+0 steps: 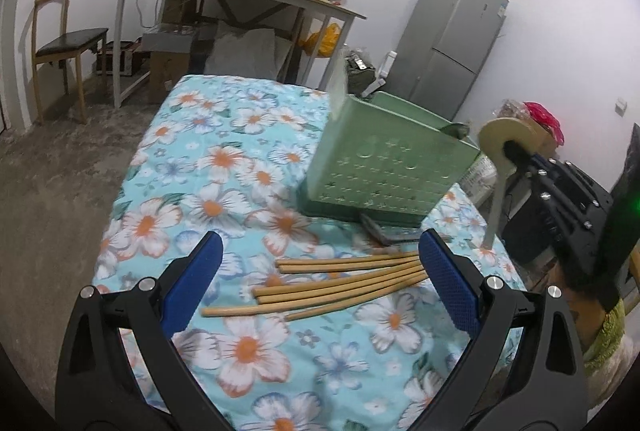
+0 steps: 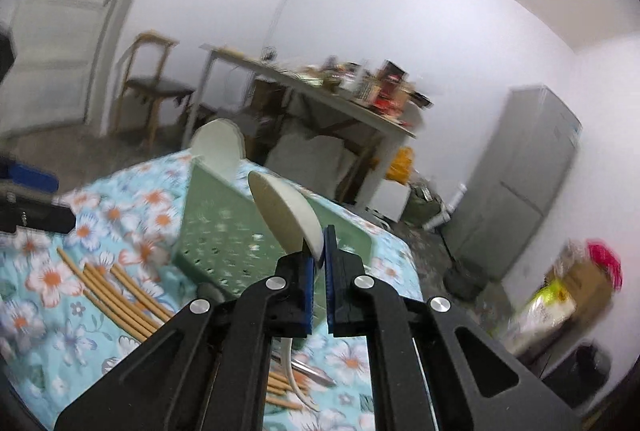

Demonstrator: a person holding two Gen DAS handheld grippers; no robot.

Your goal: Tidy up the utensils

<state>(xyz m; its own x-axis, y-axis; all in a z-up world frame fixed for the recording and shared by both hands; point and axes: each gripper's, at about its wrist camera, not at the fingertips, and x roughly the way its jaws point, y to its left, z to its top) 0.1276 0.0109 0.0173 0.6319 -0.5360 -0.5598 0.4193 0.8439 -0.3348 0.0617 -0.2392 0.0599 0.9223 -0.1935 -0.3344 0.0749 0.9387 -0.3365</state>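
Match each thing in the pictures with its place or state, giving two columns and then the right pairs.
Things:
1. chopsticks
2. cream spoon
3. green basket
4. left hand-held gripper

Places or states:
A. standing on the floral cloth, behind the loose sticks
B. open and empty
C. lying loose in a bundle on the floral cloth
D. clamped in the right hand-held gripper, above the table

Pairs: 1-C, 2-D, 3-A, 4-B
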